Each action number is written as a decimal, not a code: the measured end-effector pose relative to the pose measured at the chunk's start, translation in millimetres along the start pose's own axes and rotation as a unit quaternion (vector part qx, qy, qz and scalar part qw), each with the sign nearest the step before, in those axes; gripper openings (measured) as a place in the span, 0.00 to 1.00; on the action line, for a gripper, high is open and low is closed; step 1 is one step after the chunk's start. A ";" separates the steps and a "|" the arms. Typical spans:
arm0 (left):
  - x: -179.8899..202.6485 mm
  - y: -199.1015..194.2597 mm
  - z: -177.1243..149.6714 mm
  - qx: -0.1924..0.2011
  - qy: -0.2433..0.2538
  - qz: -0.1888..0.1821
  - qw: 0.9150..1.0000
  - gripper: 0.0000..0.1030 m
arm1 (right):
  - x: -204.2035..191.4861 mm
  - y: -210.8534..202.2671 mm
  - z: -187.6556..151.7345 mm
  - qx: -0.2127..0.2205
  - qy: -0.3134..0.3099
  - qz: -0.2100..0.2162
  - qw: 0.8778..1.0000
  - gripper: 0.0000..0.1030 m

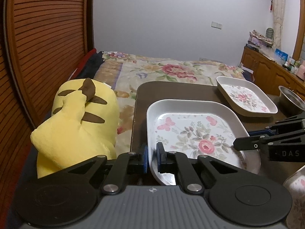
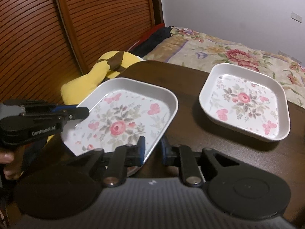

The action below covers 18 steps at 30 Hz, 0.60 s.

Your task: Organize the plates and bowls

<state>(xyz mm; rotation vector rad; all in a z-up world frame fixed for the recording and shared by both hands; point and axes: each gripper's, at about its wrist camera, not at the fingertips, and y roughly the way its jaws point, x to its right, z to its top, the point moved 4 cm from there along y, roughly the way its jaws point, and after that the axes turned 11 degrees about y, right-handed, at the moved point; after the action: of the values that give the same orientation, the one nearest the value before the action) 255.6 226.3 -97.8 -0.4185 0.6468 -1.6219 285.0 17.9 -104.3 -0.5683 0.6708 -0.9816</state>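
Note:
A large square white plate with a rose print (image 1: 190, 133) (image 2: 124, 118) lies near the left end of the dark table (image 1: 171, 89) (image 2: 190, 87). My left gripper (image 1: 152, 152) (image 2: 82, 109) is shut on its left rim, one blue pad inside the wall and one outside. My right gripper (image 2: 152, 148) (image 1: 242, 139) is shut on the opposite rim, near a corner. A smaller plate with the same print (image 1: 246, 97) (image 2: 246, 103) rests farther back to the right, apart from both grippers.
A yellow plush toy (image 1: 80, 118) (image 2: 106, 66) lies on the bed against the table's left edge. A steel bowl (image 1: 291, 97) stands at the far right, and a floral cup (image 1: 297, 190) at the near right. A hand (image 2: 7, 158) holds the left gripper.

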 end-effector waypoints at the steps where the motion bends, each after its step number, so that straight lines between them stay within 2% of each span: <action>1: 0.7 -0.6 0.1 -0.001 -0.001 0.000 1.000 0.09 | 0.3 -0.1 0.0 0.000 0.000 0.000 1.000 0.17; 10: 7.2 -13.7 6.3 0.004 0.006 0.005 1.000 0.09 | 1.4 -6.8 1.9 0.003 0.002 0.003 1.000 0.16; 18: 23.3 -35.5 16.9 0.024 0.014 0.008 1.000 0.09 | 7.7 -34.6 3.8 0.035 0.005 0.008 0.999 0.16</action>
<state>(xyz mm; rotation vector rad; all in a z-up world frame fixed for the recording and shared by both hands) 234.7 202.7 -64.7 -0.3552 0.6293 -1.6281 271.4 -3.8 -79.4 -0.4957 0.6469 -0.9888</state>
